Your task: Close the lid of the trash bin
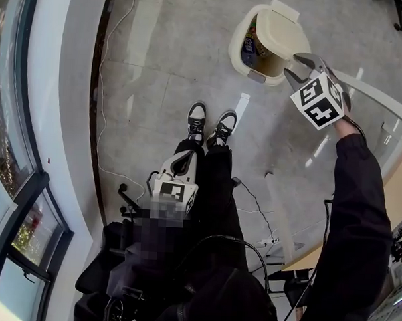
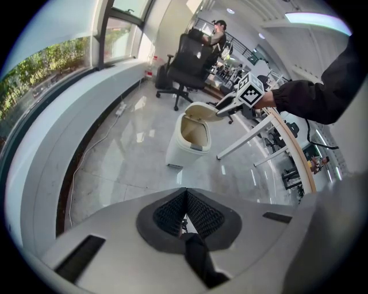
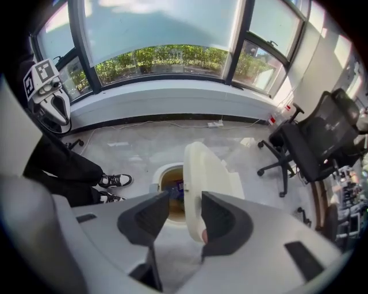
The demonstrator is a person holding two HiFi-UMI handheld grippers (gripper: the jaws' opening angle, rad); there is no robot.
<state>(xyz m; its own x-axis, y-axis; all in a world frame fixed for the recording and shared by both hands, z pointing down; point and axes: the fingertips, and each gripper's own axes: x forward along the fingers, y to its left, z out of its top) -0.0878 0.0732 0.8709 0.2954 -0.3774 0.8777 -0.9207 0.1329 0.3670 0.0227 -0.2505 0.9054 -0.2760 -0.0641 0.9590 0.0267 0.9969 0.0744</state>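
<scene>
The cream trash bin (image 1: 240,55) stands on the grey floor with its lid (image 1: 283,32) tipped up and rubbish visible inside. My right gripper (image 1: 293,69) hovers at the lid's near edge. In the right gripper view that gripper (image 3: 185,209) is open and the lid (image 3: 206,172) rises edge-on between its jaws, close to the right finger (image 3: 225,221) and apart from the left one. The bin's mouth (image 3: 163,175) lies left of the lid. My left gripper (image 1: 182,164) rests by the person's legs, its jaws (image 2: 185,211) shut with nothing in them.
The person's black-and-white shoes (image 1: 209,123) stand just in front of the bin. A white-legged table (image 1: 380,104) runs along the right. A black office chair (image 3: 313,138) stands beyond the bin. A cable (image 1: 106,119) trails along the window wall on the left.
</scene>
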